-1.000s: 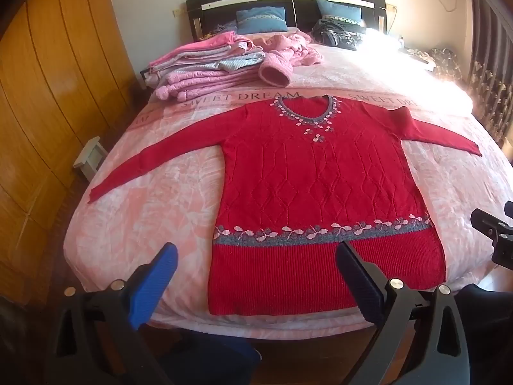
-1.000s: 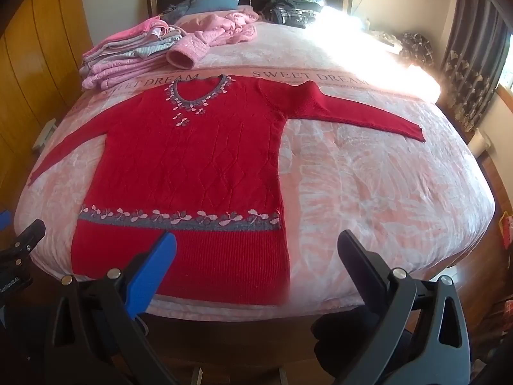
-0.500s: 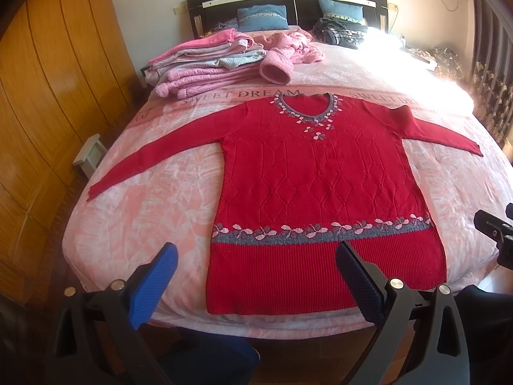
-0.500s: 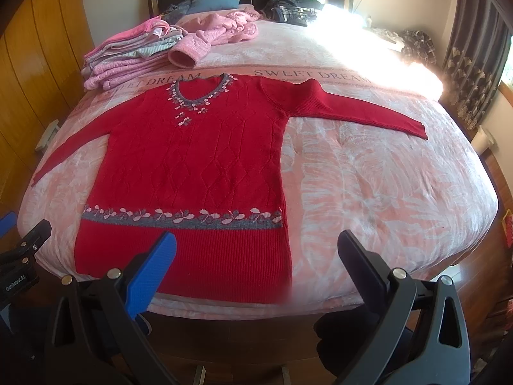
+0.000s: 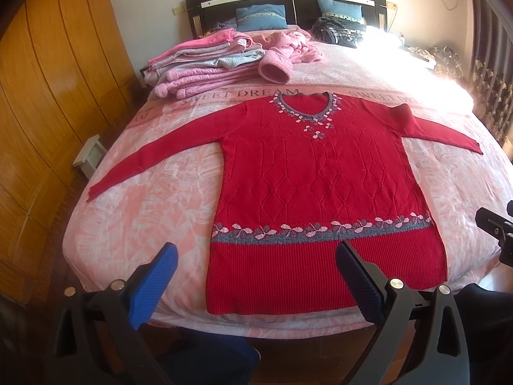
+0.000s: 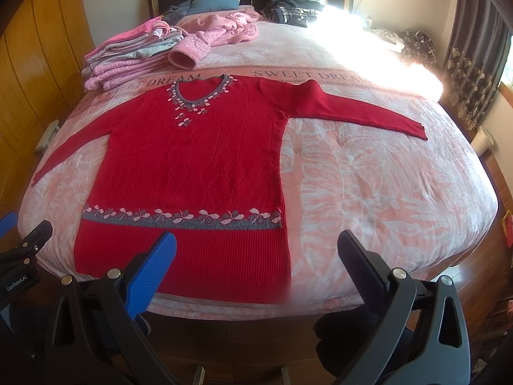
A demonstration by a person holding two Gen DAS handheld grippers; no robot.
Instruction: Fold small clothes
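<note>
Red knit sweater [image 5: 314, 189] lies flat on the bed [image 5: 134, 224], soft, limp and stretchy, so with your left gripper [image 5: 256, 276] and right gripper [image 6: 256, 266] both wide and empty, pinch a sleeve cuff.

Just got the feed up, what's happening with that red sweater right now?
The red sweater lies flat, face up, on the bed, both sleeves spread out and nothing folded. The left gripper and the right gripper both hang open at the foot of the bed near the hem, holding nothing and not touching the cloth. A stack of folded pink clothes sits near the headboard, with a loose pink garment beside it.
</note>
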